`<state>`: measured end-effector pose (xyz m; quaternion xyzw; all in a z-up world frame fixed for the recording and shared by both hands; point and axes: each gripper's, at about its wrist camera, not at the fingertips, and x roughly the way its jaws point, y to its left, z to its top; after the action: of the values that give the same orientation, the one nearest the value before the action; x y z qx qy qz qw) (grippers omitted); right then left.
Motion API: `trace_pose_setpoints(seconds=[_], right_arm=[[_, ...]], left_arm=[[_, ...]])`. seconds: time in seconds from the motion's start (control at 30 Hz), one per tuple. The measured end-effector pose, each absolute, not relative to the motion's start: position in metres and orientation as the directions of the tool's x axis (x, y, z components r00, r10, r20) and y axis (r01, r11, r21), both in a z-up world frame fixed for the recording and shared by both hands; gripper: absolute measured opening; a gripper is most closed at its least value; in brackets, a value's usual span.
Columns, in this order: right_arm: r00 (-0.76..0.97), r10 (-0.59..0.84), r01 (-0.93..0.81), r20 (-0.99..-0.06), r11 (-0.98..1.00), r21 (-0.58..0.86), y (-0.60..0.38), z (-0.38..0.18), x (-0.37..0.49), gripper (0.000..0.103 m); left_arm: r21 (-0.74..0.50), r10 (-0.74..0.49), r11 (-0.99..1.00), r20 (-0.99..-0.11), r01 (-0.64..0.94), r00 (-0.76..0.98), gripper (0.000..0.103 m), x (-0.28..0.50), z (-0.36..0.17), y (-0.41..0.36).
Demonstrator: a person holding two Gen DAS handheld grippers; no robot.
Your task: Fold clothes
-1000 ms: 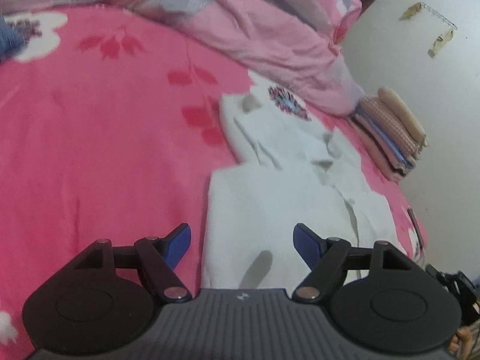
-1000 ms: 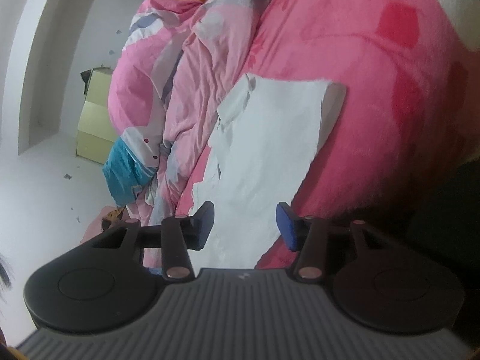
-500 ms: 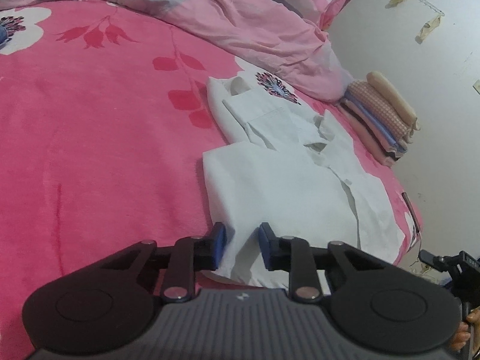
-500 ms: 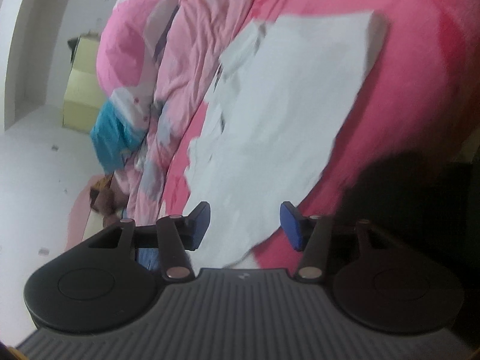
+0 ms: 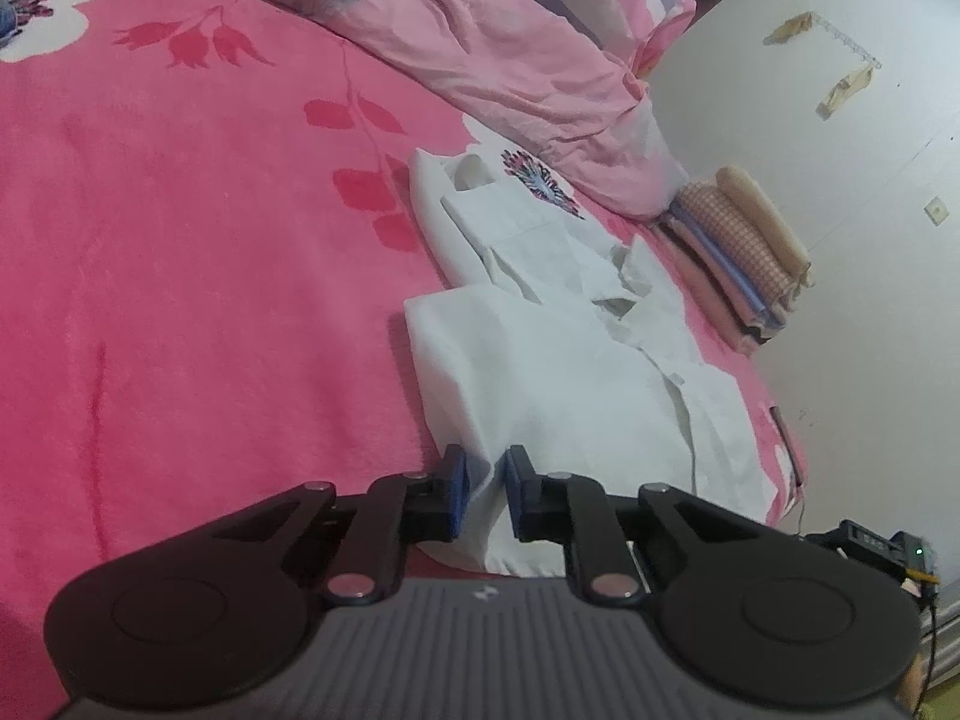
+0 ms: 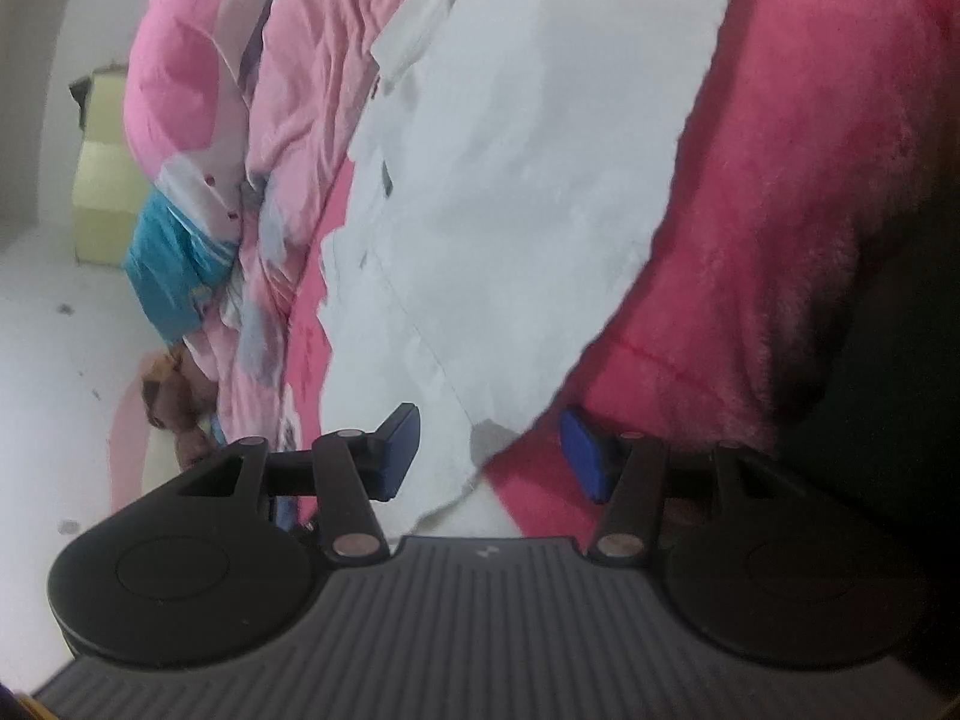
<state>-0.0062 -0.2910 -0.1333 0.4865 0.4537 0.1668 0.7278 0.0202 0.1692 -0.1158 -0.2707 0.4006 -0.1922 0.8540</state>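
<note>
The left gripper [image 5: 485, 483], which a second ago was standing wide open above the near hem of the white shirt [image 5: 564, 360], is now pinching a ridge of that hem between its blue pads, the jaws drawn in close with a fold of cloth bunching up between them. The right gripper [image 6: 489, 450] has meanwhile been coming down toward the shirt's lower corner: the shirt is now filling most of the upper centre of its frame, and the jaws are standing wide apart with the corner lying between them, nothing clamped. Judging from this, one hem corner is being secured and the other is being lined up, which would suit lifting the bottom edge to fold it up over the body, though the pictures are not settling which fold that would be. The shirt itself is lying on the pink bed cover [image 5: 198, 276], its sides already turned inward into a narrow panel, collar toward the upper centre of the left frame. The left view is showing what the right is not: the collar, the buttoned placket, the crumpled pink quilt [image 5: 510, 54] behind, and a stack of folded clothes [image 5: 744, 252] at the right edge near the wall. The right view is showing the shirt's plain long edge, the bed's side dropping away at lower right, and the floor with a blue bundle [image 6: 174, 264] at the left.
</note>
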Motion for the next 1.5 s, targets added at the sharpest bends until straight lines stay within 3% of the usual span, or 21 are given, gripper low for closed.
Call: trace_pose_setpoints(seconds=[0.13,0.27,0.33,0.53,0.97,1.5], right_arm=[[0.557,0.680,0.199,-0.477,0.448,0.872,-0.291,-0.138,-0.006,0.044],[0.578,0.684,0.200,-0.444,0.409,0.890,-0.294,-0.145,-0.008,0.014],[0.593,0.692,0.180,-0.411,0.384,0.906,-0.295,-0.144,-0.009,0.007],[0.636,0.690,0.083,-0.345,0.384,0.920,-0.295,-0.126,-0.004,0.003],[0.628,0.696,-0.064,-0.348,0.492,0.868,-0.292,-0.083,0.068,0.001],[0.539,0.734,-0.202,-0.413,0.588,0.783,-0.258,-0.056,0.223,0.000]], left_arm=[[-0.633,-0.561,0.763,-0.545,0.133,0.623,0.010,0.019,-0.113,0.170],[-0.662,-0.582,0.734,-0.503,0.148,0.639,0.007,0.017,-0.109,0.171],[-0.679,-0.593,0.718,-0.484,0.151,0.644,0.007,0.017,-0.108,0.171],[-0.754,-0.634,0.641,-0.416,0.143,0.652,0.006,0.024,-0.108,0.177],[-0.850,-0.664,0.509,-0.288,0.136,0.690,0.004,0.084,-0.098,0.181],[-0.858,-0.562,0.514,-0.337,0.000,0.756,0.004,0.159,-0.112,0.199]])
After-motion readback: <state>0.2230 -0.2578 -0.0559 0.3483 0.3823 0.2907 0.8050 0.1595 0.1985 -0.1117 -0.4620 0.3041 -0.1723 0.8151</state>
